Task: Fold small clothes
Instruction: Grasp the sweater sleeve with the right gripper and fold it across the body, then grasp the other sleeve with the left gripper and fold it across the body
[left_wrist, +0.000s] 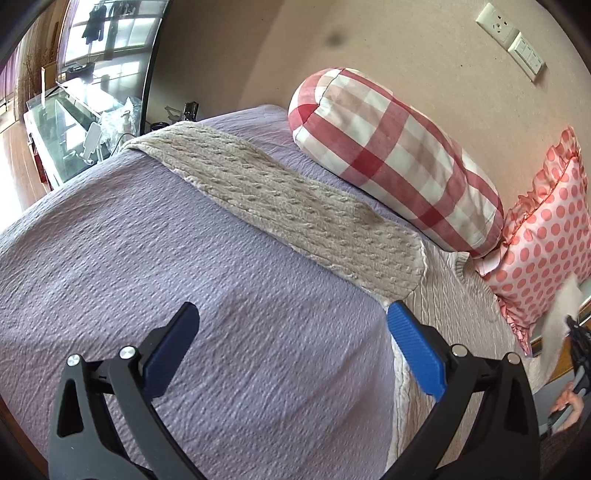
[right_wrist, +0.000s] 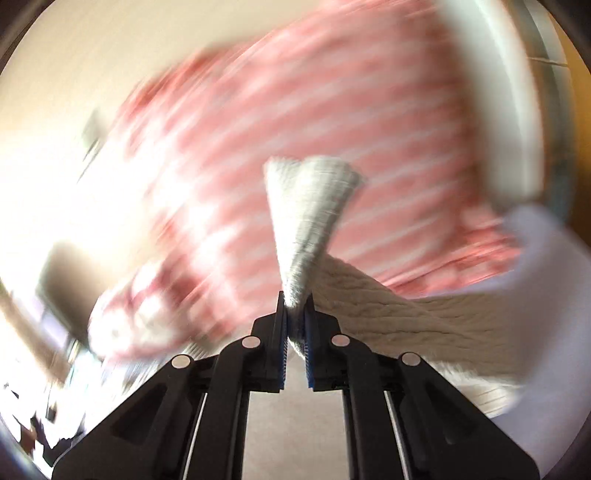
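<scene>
Beige cable-knit sweater (left_wrist: 295, 206) is lying on the bed with the lavender crinkle bedspread (left_wrist: 129, 258), and one long sleeve is stretched out flat across it. That sleeve's long axis runs diagonally in the left wrist view, from the far upper left edge of the bed down toward the lower right, where it meets the sweater's body. The body sits near the pillows, and its ribbed collar points toward the red-and-white checked bolster pillow (left_wrist: 399, 162). Just beside the bolster, to the right, is a pink polka-dot pillow with a ruffled edge (left_wrist: 546, 251), and both lean against the beige wall (left_wrist: 406, 48).

The left gripper (left_wrist: 291, 343) hovers over the bedspread with its blue-padded fingers (left_wrist: 413, 347) spread wide, holding nothing. The right-hand pad is just by the sweater's edge, but I can't tell if it's touching.

The right gripper (right_wrist: 295, 317) is clamped tight on a bunched bit of the same sweater (right_wrist: 310, 210), with the knit sticking up in a cone between the fingers and the rest of the fabric trailing off to the right. Everything behind it in that view is motion-blurred pink and white, so I can't make out much there. In the left wrist view, that gripper shows at the far right edge with a pale piece of knit lifted off the bed.
</scene>
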